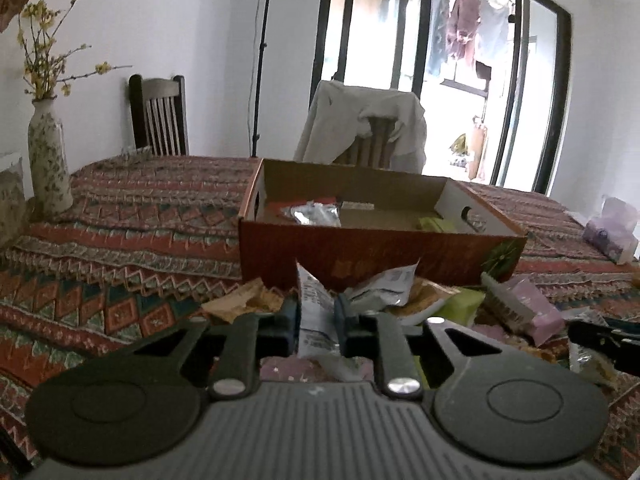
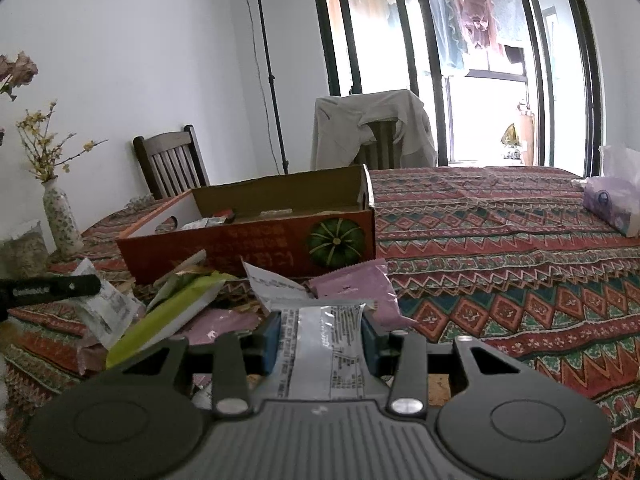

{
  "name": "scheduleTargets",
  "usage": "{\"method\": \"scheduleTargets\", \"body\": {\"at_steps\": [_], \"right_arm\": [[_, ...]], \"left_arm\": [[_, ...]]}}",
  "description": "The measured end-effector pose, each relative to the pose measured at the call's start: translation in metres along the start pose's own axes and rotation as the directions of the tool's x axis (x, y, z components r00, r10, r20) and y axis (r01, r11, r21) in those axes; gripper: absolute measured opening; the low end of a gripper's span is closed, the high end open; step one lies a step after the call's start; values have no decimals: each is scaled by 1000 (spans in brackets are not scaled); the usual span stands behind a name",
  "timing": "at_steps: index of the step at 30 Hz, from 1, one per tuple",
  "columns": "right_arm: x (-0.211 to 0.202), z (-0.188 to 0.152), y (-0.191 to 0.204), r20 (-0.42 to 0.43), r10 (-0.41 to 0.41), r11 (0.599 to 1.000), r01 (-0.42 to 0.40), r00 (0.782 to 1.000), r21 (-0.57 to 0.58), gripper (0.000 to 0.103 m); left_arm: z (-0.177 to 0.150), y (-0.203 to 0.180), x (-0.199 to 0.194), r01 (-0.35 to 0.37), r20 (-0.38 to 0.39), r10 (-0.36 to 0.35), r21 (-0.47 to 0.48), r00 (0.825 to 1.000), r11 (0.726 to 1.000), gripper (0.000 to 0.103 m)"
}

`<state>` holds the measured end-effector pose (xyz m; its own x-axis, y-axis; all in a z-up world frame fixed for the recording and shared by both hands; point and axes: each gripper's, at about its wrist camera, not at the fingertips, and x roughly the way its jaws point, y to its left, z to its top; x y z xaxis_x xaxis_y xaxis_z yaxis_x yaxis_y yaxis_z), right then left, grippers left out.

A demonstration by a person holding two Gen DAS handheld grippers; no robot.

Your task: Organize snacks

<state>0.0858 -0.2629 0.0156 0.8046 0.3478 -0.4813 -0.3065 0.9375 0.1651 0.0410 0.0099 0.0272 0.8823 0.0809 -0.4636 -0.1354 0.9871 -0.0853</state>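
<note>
now, left view: the left gripper is clamped on a white packet just above the pile, the box right behind it; lift clear of the pile, carry over the near wall, let go low inside; right view: the right gripper pinches a silver packet near the box; keep it steady, then follow.

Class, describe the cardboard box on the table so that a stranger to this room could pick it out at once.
Start at the long table under the patterned red cloth, in front of the dark-framed glass doors. On it, just behind the heap of loose snack packets, stands an open, shallow cardboard box. It alone has orange-red outer walls with a green pumpkin printed on one end.
</note>
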Motion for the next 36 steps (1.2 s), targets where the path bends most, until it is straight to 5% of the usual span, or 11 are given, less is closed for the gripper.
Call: {"method": "scheduleTargets", "body": {"at_steps": [18,30,36], "right_arm": [[24,57,18,116,25,999,-20,993,-38,40],[105,127,34,145,23,1000,-19,989,-23,40],[146,128,35,154,-28,1000,28,988,4,40]], "left_arm": [[60,-4,-7,49,168,-49,7,985,999,15],[111,-22,63,75,187,-68,-31,980,997,15],[107,-14,99,26,191,-14,-64,982,998,15]]}}
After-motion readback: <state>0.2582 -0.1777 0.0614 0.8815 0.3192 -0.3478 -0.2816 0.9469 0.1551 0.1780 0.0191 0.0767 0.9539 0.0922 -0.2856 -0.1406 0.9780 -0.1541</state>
